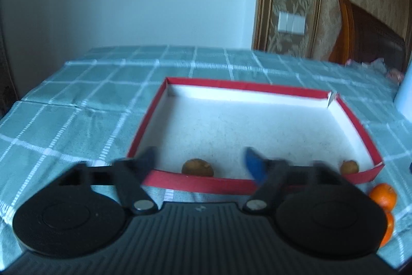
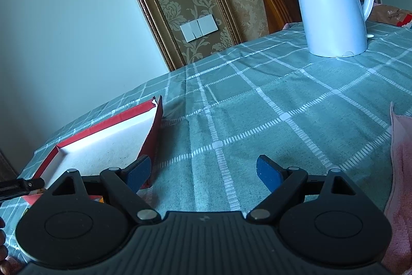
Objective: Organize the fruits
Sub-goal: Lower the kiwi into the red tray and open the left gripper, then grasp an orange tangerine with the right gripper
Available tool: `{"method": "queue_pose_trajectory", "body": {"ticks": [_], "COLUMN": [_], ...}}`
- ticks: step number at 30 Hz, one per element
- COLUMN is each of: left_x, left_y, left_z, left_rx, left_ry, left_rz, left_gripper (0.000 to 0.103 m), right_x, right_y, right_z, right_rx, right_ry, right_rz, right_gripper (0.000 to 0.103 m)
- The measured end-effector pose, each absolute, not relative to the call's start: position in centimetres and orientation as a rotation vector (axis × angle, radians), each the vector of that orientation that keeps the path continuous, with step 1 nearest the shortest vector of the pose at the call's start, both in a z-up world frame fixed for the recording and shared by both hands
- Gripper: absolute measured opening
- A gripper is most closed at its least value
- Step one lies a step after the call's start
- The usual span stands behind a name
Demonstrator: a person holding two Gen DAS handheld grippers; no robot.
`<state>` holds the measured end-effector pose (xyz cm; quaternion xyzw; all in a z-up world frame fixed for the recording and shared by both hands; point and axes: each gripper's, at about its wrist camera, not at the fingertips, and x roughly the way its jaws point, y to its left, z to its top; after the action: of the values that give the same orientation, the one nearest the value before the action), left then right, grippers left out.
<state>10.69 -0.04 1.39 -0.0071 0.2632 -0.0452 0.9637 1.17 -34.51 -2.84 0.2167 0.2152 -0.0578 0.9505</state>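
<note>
Your left gripper (image 1: pixel 200 161) hangs over the near wall of the red box (image 1: pixel 195 183), its tongs spread wide with nothing between them; the picture from that wrist is smeared, so the fingertips show only roughly. The box sits on the table (image 1: pixel 77 120) under a green checked cloth, and its white floor carries two brownish round fruits. The larger brown fruit (image 1: pixel 197 167) lies against the near wall, about midway between your spread fingers. The smaller brown fruit (image 1: pixel 349 167) sits tucked into the near right corner of the box. Outside that same corner, on the cloth, two oranges (image 1: pixel 383 195) rest one just behind the other, close to the box wall; the nearer one is half hidden behind the gripper body.

Your right gripper (image 2: pixel 203 172) is also spread apart and holds nothing, hovering over bare cloth just to the right of the box. Its left blue pad (image 2: pixel 139 173) overlaps the right wall of the box in the view; whether it touches, you cannot tell. A white kettle (image 2: pixel 332 7) stands toward the far right part of the table, well apart from the box. A pink cloth (image 2: pixel 401 172) lies at the table's right edge.
</note>
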Motion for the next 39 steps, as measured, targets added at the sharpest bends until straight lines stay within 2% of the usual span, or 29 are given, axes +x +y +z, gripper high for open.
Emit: {"method": "queue_pose_trajectory", "body": {"ticks": [3, 5, 8, 12, 19, 32, 39], "left_x": [8.5, 6.7, 3.6, 0.5, -1.1, -0.5, 0.8], "left_y": [0.6, 1.3, 2.4, 3.2, 3.2, 3.4, 3.4], "left_z": [2.3, 2.7, 2.5, 1.8, 0.0, -2.0, -2.4], "left_rx": [-0.03, -0.053, -0.056, -0.042, -0.052, -0.029, -0.028], "left_ry": [0.495, 0.472, 0.411, 0.372, 0.421, 0.492, 0.575], "left_rz": [-0.093, -0.086, -0.097, -0.191, -0.203, -0.11, -0.049], "left_gripper": [0.088, 0.099, 0.103, 0.103, 0.103, 0.103, 0.103], "right_x": [1.1, 1.1, 0.7, 0.5, -0.3, -3.6, -2.5], "right_y": [-34.5, -34.4, -34.3, -34.0, -33.1, -23.2, -22.1], "right_z": [-2.8, -2.8, -2.7, -2.5, -1.7, -0.3, -1.6], "right_rx": [0.442, 0.44, 0.432, 0.414, 0.354, 0.002, 0.0], "right_ry": [0.434, 0.428, 0.41, 0.391, 0.355, 0.482, 0.527], "right_rz": [-0.119, -0.116, -0.109, -0.097, -0.069, 0.157, 0.171], "right_gripper": [0.089, 0.089, 0.089, 0.089, 0.089, 0.089, 0.089]}}
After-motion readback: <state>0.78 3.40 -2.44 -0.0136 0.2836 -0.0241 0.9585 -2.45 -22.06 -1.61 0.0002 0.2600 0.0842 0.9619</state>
